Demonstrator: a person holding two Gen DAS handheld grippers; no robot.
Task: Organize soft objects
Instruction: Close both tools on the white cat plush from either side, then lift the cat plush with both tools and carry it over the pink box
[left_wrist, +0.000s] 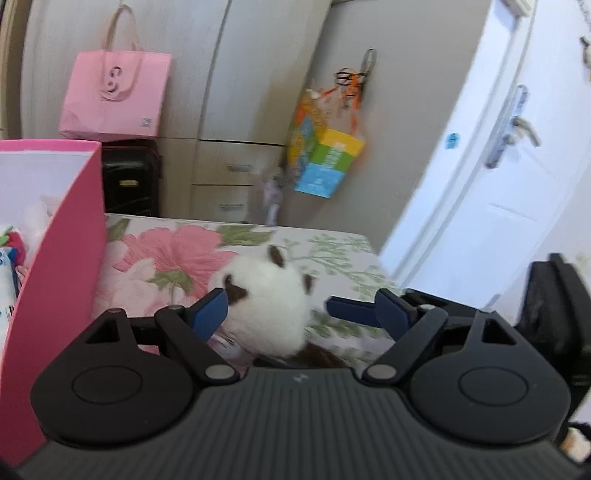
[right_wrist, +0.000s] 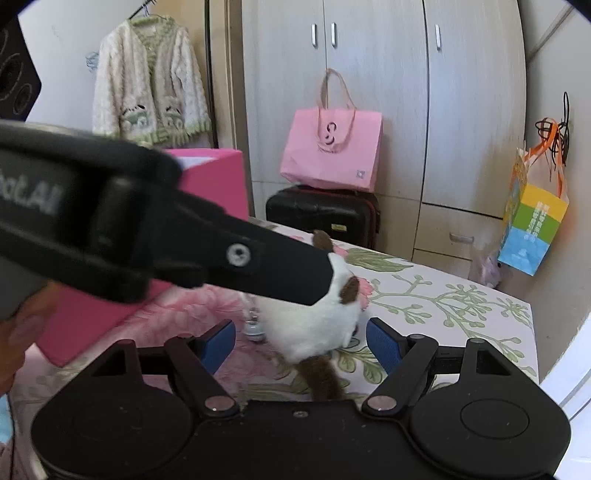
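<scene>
A white plush toy (left_wrist: 266, 306) with brown ears and a brown tail lies on the flowered bedspread (left_wrist: 177, 251). My left gripper (left_wrist: 299, 299) is open around it: the left blue pad (left_wrist: 210, 314) is right beside the toy's face, and the right pad stands well clear. In the right wrist view the same toy (right_wrist: 314, 325) lies between the wide-apart blue pads of my open right gripper (right_wrist: 300, 325), neither pressing on it. The left tool's black body (right_wrist: 147, 221) crosses above the toy's head. A pink box (left_wrist: 55, 295) with soft things inside stands at the left.
A pink paper bag (right_wrist: 330, 147) sits on a black suitcase (right_wrist: 321, 214) against the wardrobe. A colourful bag (right_wrist: 532, 229) hangs at the right and a white door (left_wrist: 498, 166) is next to the bed's corner. A knitted cardigan (right_wrist: 151, 85) hangs at back left. A hand (right_wrist: 18, 332) shows low left.
</scene>
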